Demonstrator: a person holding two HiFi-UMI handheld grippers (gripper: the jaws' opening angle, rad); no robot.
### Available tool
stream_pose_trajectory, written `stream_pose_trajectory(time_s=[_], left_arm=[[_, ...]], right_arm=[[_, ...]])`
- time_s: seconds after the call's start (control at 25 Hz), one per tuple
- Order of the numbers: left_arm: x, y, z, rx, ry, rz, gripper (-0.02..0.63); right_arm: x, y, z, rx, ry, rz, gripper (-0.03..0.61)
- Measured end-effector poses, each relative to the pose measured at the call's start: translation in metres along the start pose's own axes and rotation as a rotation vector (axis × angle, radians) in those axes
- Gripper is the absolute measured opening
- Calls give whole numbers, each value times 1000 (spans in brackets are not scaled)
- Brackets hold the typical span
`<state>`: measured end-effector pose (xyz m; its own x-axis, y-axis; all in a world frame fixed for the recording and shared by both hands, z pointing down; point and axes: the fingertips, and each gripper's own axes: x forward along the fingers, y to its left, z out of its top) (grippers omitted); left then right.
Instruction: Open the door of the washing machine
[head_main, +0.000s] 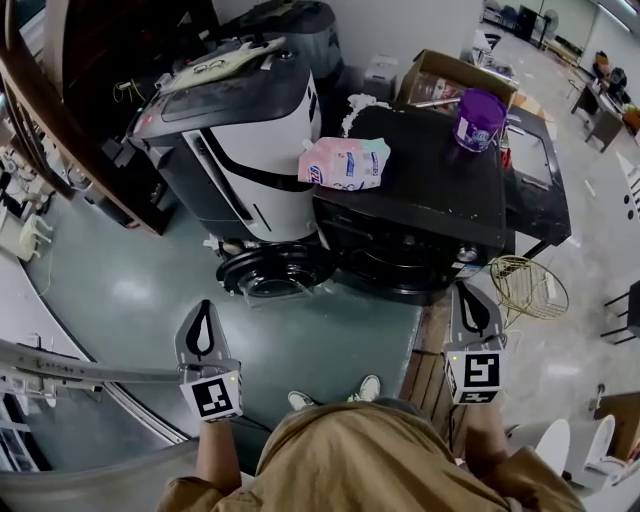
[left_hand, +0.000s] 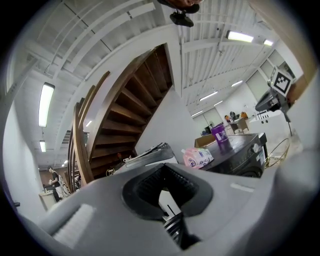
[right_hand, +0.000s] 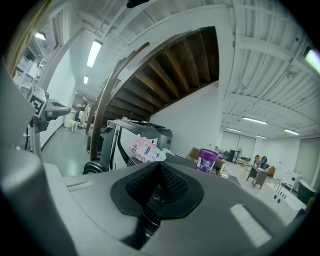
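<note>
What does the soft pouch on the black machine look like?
Find the black washing machine in the middle of the floor, beside a white and grey machine. On its flat top, at the corner nearest that neighbour, lies the pouch. It is soft, pink and pale green, lying down, unlike the upright purple tub farther along.

Bright ceiling tubes (left_hand: 46, 104) overhead; fisheye edges bend (dark corners).

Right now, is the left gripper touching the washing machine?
Apart. The head view shows a stretch of green floor between the left gripper and the washing machine; the gripper's jaws are together with nothing between them.
</note>
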<state>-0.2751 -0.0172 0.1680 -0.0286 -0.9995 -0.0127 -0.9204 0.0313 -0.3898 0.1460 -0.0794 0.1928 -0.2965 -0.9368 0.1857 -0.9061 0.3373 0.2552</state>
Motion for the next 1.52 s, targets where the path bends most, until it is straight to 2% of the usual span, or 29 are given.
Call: stream_pose_trajectory(time_s=[0.36, 0.84, 1.36, 1.52], left_arm=[[-2, -9, -8, 28, 39, -18, 60], [-14, -7, -14, 18, 69, -19, 60], [-29, 13, -26, 11, 40, 35, 60], [-32, 16, -23, 16, 76, 48, 60]], right_arm=[[-8, -7, 7, -25, -21, -24, 5], [-15, 4, 11, -41, -20, -6, 5], [-2, 27, 19, -55, -41, 40, 5], [5, 32, 23, -58, -57, 56, 5]])
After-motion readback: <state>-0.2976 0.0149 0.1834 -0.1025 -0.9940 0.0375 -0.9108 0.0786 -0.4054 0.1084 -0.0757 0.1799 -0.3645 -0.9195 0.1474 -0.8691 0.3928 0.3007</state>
